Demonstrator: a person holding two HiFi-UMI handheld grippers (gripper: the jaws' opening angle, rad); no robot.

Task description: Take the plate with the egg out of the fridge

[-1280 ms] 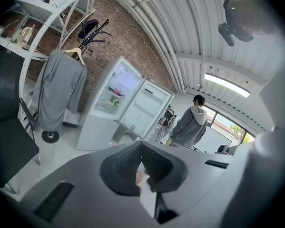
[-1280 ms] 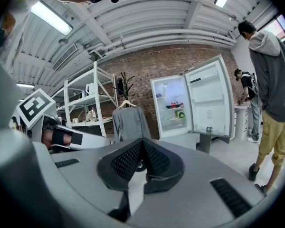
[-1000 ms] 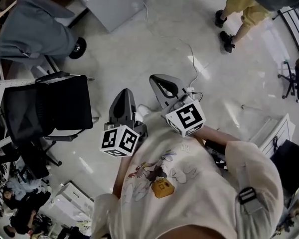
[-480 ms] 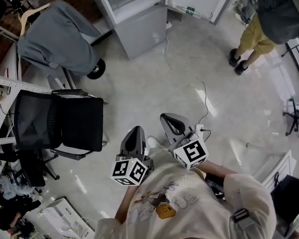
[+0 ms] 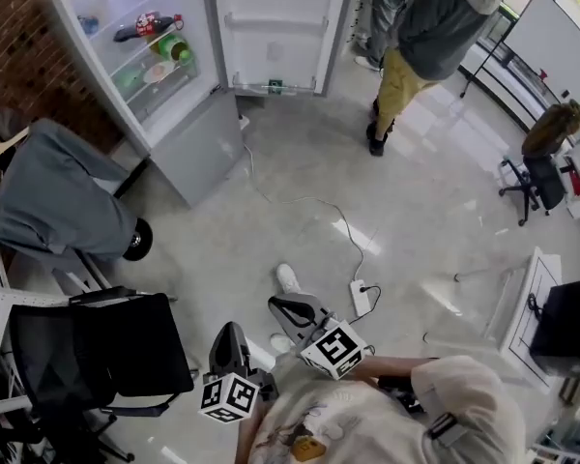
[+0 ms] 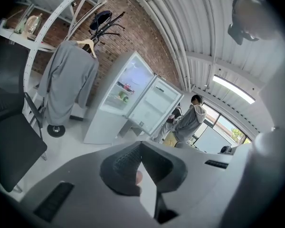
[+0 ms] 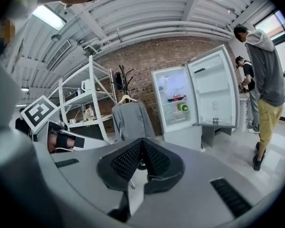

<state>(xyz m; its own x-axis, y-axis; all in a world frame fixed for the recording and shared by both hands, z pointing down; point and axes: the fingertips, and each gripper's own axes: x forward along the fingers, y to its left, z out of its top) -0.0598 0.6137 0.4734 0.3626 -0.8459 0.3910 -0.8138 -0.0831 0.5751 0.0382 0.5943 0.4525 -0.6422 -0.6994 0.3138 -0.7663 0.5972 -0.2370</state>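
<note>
Plate (image 5: 158, 72) shows only as a pale round shape on a shelf inside the open fridge (image 5: 188, 138), below a dark bottle (image 5: 147, 27) and a green item (image 5: 174, 50); the egg cannot be made out at this range. The fridge door (image 5: 275, 27) stands swung wide, its inner racks facing the room. In both gripper views the fridge (image 6: 115, 109) (image 7: 176, 103) is small and far off, and the shelf contents are only coloured specks.

Left tool (image 5: 230, 331) is held low in front of the person, well apart from the fridge. Its own view shows the left tool (image 6: 141, 147) with jaws closed, ribbed pads meeting at the tip and nothing between them. Right tool (image 5: 288, 307) sits just beside it, pointing the same way. The right tool (image 7: 142, 144) also has its jaws pressed together and holds nothing. Neither tool touches anything.

Between the tools and the fridge lies bare floor (image 5: 300, 162), crossed by a thin cable (image 5: 300, 201) that runs to a power strip (image 5: 360, 298). At the left a black chair (image 5: 97, 356) and a grey garment (image 5: 48, 201) on a hanger edge the way. A bystander (image 5: 420, 37) in a grey hoodie stands near the door's far side, partly cut off at the top edge.
</note>
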